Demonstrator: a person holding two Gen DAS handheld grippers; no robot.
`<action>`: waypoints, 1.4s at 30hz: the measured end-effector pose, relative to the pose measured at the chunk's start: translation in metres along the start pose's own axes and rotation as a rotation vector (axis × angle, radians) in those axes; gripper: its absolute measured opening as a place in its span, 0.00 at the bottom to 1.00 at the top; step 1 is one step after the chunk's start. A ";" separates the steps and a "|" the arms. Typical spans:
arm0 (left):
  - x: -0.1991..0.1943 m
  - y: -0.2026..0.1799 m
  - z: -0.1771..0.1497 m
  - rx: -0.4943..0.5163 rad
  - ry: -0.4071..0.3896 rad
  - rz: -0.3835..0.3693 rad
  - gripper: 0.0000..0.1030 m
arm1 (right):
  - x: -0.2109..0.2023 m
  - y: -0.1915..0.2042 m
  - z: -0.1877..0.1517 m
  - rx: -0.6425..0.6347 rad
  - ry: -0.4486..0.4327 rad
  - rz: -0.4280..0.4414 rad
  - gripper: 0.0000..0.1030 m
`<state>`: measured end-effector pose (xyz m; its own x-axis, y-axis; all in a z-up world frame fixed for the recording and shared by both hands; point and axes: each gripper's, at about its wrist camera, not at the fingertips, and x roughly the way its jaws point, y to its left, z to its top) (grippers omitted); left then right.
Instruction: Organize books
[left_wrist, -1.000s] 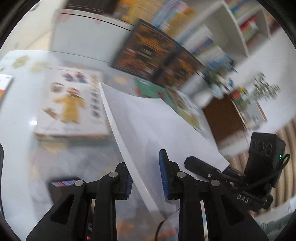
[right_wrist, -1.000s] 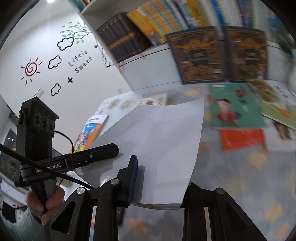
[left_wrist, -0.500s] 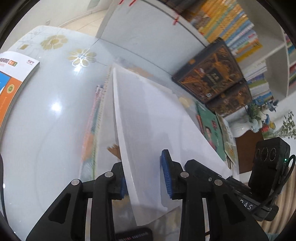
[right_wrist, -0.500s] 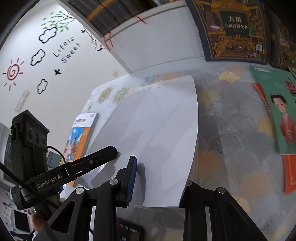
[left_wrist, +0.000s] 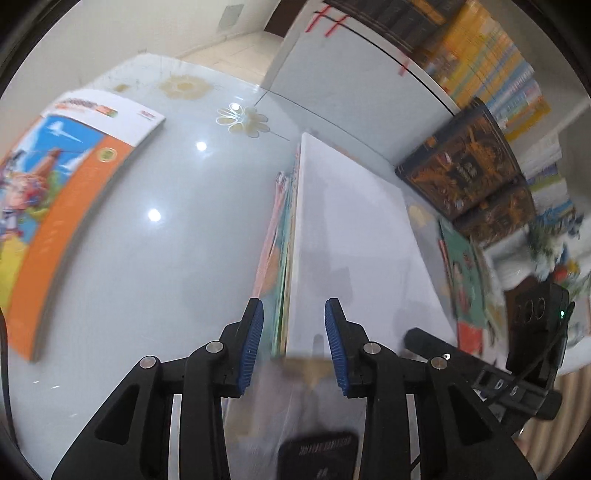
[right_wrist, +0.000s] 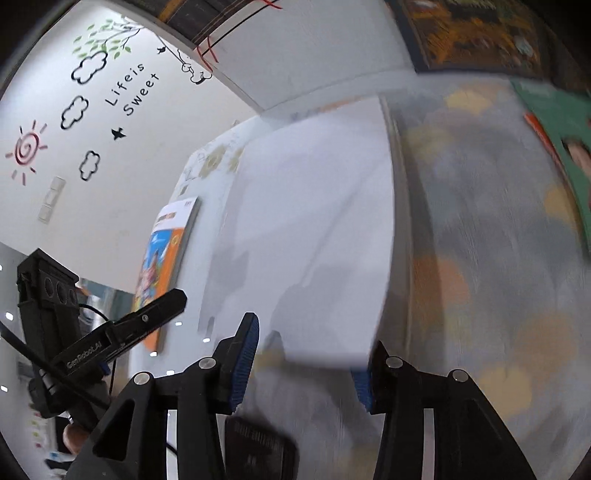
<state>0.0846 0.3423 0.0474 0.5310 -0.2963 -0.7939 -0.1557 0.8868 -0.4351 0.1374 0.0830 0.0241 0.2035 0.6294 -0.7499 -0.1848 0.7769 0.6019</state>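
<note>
white book (left_wrist: 351, 236) flat on glass table (left_wrist: 177, 236); left gripper (left_wrist: 293, 339) and right gripper (right_wrist: 306, 354) just opening, released, pads straddling its near edge.

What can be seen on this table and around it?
white book: one, white, lying on colourful book
colourful book: one, pastel, underneath
picture book: one, orange and blue, table's left
ornate books: two, dark and gold, leaning on cabinet
green book: one, green, table's right
wall stickers: several, black, red, green, wall
table: one, pale, glossy
left claw: black, blue pads, just opened, white book's edge between
right claw: same, just opened, white book's corner between
</note>
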 end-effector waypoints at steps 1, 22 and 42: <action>-0.006 -0.007 -0.006 0.026 0.008 0.002 0.32 | -0.002 -0.014 -0.012 0.060 0.024 0.017 0.50; 0.062 -0.338 -0.173 0.435 0.355 -0.393 0.56 | -0.262 -0.267 -0.156 0.565 -0.303 0.039 0.50; 0.185 -0.493 -0.218 0.384 0.410 -0.330 0.54 | -0.366 -0.445 -0.115 0.548 -0.363 -0.296 0.50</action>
<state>0.0779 -0.2275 0.0225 0.1274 -0.6186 -0.7753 0.3104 0.7672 -0.5612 0.0346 -0.4947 -0.0003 0.4950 0.2826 -0.8217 0.4169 0.7525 0.5099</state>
